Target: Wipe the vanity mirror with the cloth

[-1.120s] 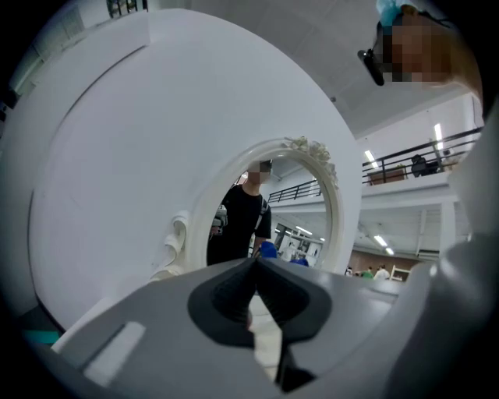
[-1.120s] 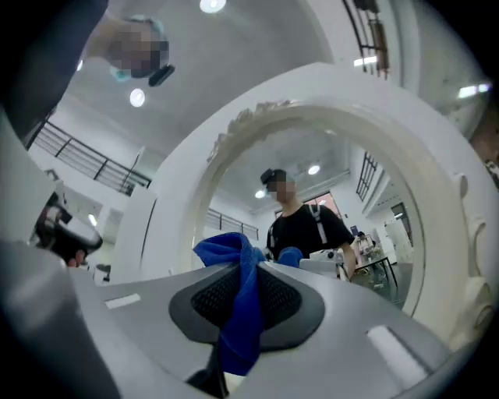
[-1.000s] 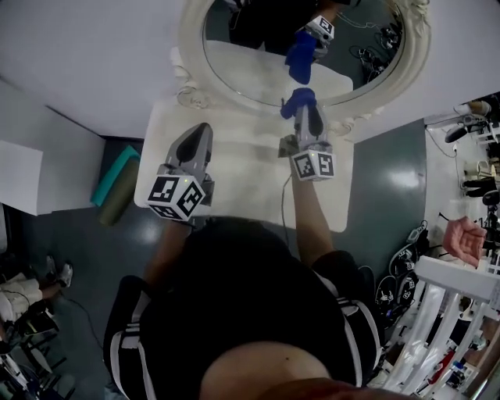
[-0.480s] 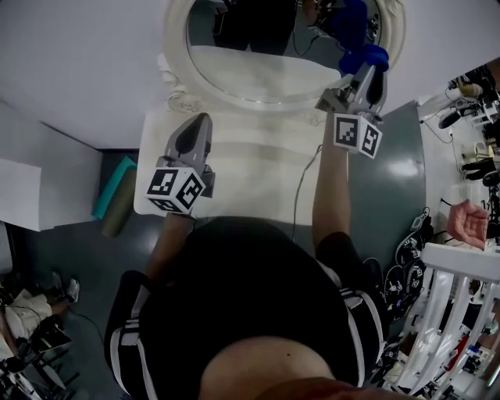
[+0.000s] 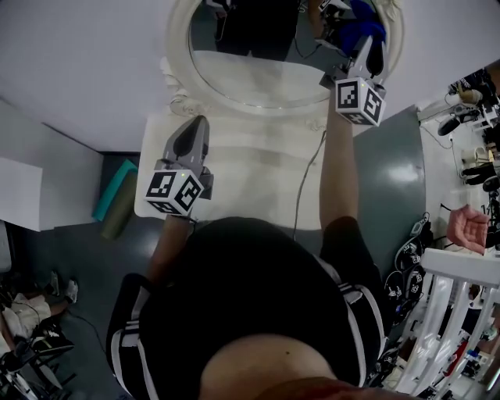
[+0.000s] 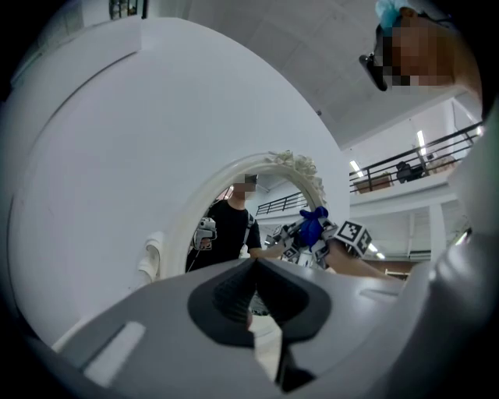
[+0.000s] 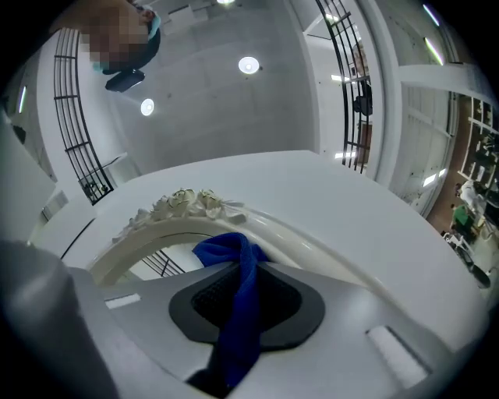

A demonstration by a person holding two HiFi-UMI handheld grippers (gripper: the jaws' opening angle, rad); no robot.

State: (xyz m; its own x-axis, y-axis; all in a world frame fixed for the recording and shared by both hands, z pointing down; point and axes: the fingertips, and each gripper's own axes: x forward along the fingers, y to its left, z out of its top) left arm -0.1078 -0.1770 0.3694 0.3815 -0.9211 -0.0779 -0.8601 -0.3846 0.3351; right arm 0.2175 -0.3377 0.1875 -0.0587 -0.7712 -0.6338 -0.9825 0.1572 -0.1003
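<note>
The oval vanity mirror (image 5: 258, 70) in its ornate white frame (image 7: 179, 212) stands at the back of a white table (image 5: 250, 168). My right gripper (image 5: 372, 47) is shut on a blue cloth (image 7: 238, 300) and holds it up against the mirror's right side, near the frame. The cloth (image 5: 367, 22) bunches beyond the jaws, and it also shows in the left gripper view (image 6: 313, 225). My left gripper (image 5: 195, 129) hovers over the table's left part, below the mirror, jaws shut with nothing between them (image 6: 254, 269).
A white wall (image 5: 86, 62) rises behind the mirror. A cable (image 5: 306, 180) runs across the table. A teal roll (image 5: 113, 187) lies on the floor to the left. White racks and gear (image 5: 445, 312) crowd the right, where another person's hand (image 5: 467, 226) shows.
My right gripper carried the cloth from the mirror's lower middle out to its right side and higher up. The left gripper stayed almost still.
</note>
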